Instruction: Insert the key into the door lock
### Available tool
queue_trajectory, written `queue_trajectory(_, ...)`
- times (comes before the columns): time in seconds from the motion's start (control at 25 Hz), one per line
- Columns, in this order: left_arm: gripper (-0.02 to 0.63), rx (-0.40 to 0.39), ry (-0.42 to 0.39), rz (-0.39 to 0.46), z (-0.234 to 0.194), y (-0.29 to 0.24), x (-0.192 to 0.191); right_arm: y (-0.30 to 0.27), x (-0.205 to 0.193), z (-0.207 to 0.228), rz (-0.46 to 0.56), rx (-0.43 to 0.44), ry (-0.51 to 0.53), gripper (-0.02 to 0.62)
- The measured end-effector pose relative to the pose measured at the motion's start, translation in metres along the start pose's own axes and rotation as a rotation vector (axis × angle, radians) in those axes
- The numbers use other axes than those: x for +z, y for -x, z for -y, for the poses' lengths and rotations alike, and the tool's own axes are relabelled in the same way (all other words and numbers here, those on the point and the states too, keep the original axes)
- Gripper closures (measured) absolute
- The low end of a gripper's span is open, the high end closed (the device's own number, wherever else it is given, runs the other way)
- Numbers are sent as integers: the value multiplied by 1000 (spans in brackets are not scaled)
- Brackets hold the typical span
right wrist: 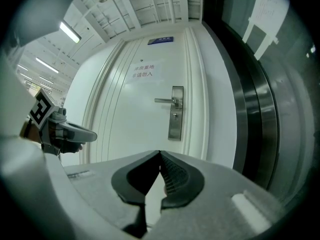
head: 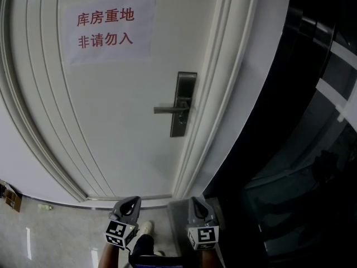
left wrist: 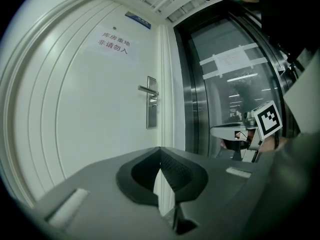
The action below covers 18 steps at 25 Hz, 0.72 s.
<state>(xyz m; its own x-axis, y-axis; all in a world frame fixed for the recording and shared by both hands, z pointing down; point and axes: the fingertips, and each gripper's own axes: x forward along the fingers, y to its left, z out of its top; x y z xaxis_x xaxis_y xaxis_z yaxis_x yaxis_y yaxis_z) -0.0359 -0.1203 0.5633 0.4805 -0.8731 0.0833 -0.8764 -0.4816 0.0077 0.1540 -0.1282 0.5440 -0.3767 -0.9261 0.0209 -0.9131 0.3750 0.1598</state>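
Note:
A white door (head: 111,121) carries a dark metal lock plate (head: 183,104) with a lever handle (head: 170,110) pointing left. The lock plate (right wrist: 175,113) and its handle (right wrist: 165,100) also show in the right gripper view, and the same lock plate (left wrist: 151,109) in the left gripper view. My left gripper (head: 130,202) and right gripper (head: 197,202) sit side by side low in the head view, well short of the door. Both point level at it. The left gripper (left wrist: 160,150) and the right gripper (right wrist: 160,154) have their jaws together. I see no key in any view.
A paper sign with red characters (head: 106,28) hangs on the door. A dark glass wall (head: 301,121) with a metal frame stands to the right. A small box (head: 12,197) lies on the tiled floor at the left. A person's shoe (head: 146,226) shows between the grippers.

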Motion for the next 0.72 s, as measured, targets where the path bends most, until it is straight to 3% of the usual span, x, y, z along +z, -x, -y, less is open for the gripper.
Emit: queue_trajectory(0.72,604,3,-9,-3,-3,4,4,-2,1,-6,-6,12,-21,594)
